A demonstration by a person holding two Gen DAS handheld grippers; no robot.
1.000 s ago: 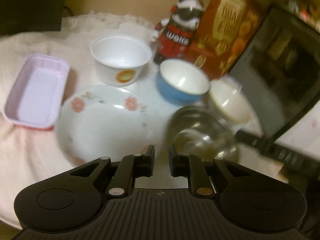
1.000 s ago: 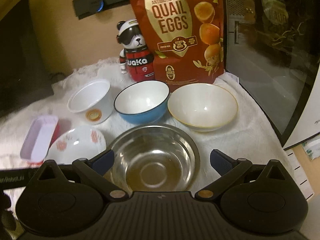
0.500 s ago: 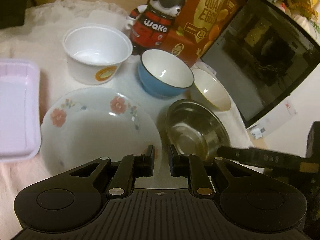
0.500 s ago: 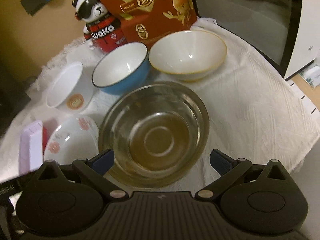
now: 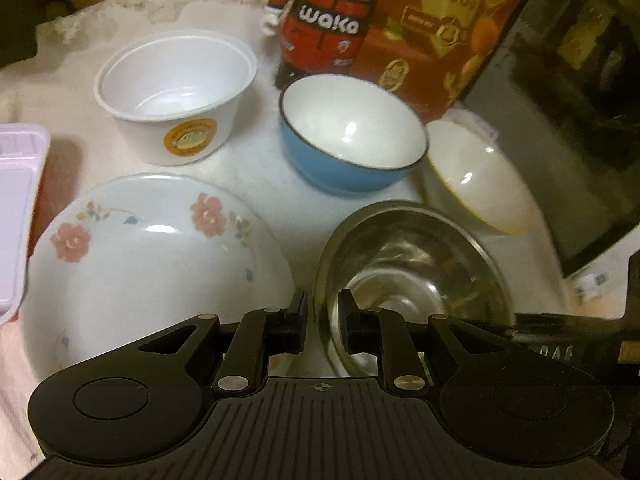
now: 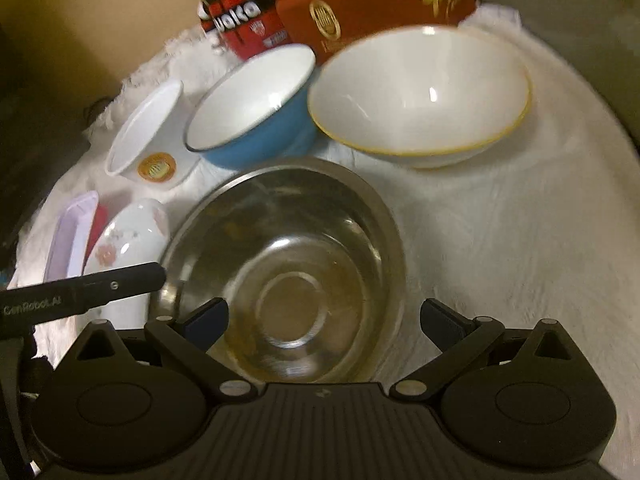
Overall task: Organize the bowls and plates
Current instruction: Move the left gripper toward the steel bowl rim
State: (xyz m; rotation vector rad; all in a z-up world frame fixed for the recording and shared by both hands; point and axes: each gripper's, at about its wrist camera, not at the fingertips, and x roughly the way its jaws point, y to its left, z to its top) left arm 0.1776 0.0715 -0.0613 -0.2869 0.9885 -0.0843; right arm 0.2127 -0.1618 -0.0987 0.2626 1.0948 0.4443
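Behind the steel bowl (image 6: 288, 264), a blue bowl (image 5: 352, 140), cream bowl (image 6: 420, 92) and "Woko" panda figure (image 5: 324, 20) crowd a red "Eggs" bag (image 5: 440, 28); left tool (image 5: 323, 320) opening astride its rim beside the flowered plate (image 5: 152, 256), right tool (image 6: 324, 320) gaping over it

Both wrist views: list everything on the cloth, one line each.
steel bowl: one, silver, nearest, centre.
flowered plate: one, white with pink flowers, left of the steel bowl.
blue bowl: one, blue outside, white inside, behind the steel bowl.
cream bowl: one, yellow-rimmed, right of the blue bowl.
plastic cup: one, white, back left.
lilac tray: one, far left.
panda figure: one, red-suited, at back.
quail egg bag: one, red, at back.
left tool: jaws opening, astride the steel bowl's rim.
right tool: open above the steel bowl.
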